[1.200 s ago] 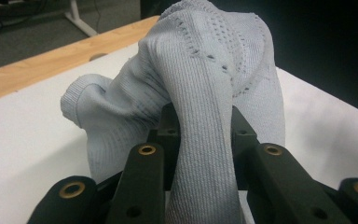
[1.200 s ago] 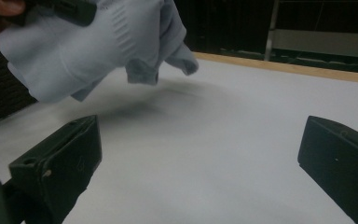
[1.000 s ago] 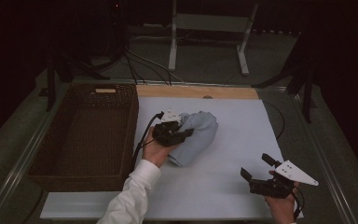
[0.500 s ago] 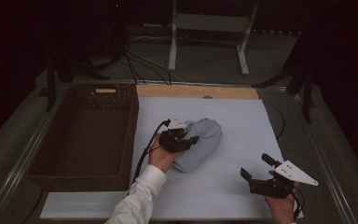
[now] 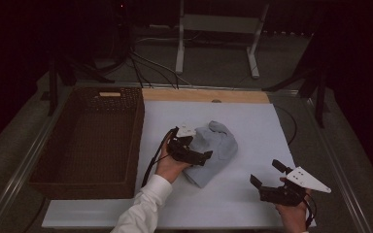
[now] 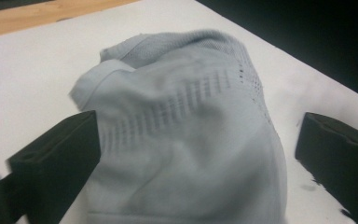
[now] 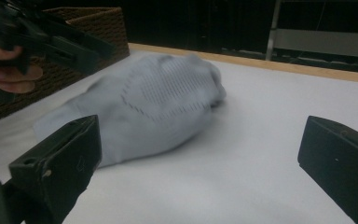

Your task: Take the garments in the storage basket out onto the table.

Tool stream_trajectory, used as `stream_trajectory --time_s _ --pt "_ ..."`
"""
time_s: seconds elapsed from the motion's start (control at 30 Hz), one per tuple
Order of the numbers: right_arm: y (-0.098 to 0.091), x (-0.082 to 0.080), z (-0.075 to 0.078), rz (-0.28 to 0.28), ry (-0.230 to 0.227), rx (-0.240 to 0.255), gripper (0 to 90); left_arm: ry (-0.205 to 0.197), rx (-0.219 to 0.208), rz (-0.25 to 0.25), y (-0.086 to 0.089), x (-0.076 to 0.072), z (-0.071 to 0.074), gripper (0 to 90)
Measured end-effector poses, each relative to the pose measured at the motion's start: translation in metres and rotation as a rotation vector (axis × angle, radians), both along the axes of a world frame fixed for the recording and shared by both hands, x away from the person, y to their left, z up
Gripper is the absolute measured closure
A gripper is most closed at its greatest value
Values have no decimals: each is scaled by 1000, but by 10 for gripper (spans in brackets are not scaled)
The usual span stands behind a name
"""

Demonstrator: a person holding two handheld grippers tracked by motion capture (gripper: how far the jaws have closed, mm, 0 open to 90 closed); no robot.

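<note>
Grey sock (image 5: 211, 150) lies crumpled on white bench (image 5: 252, 121), just right of wicker basket (image 5: 90, 141). Left tongs (image 5: 194, 153) over sock's left edge, jaws just opened wide, released, straddling sock without pressing. Right tongs (image 5: 267, 177) spread, holding nothing, well apart from sock, near bench's front edge.

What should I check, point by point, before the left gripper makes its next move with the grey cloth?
1. Left gripper jaws open: ok, they have just been opening and stand wide apart.
2. Grey cloth between the jaws: ok in the left gripper view; pads not pressing.
3. Cloth lies on the white board: ok.
4. Basket free to receive it: ok, nothing seen inside.
5. Right gripper out of the way: ok, open, apart from the cloth.
</note>
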State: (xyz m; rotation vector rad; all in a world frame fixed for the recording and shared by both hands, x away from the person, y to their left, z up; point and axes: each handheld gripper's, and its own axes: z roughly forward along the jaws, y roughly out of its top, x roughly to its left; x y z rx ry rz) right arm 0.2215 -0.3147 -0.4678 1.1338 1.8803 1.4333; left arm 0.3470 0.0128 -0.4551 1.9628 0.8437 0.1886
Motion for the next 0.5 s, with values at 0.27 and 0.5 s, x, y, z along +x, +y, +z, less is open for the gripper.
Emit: stream_trajectory --time_s 0.27,0.5 --pt "1 1 0 2 2 1 0 -32 -63 32 14 -2 7 1" --pt "1 1 0 1 3 0 0 -87 -65 49 19 -10 12 2"
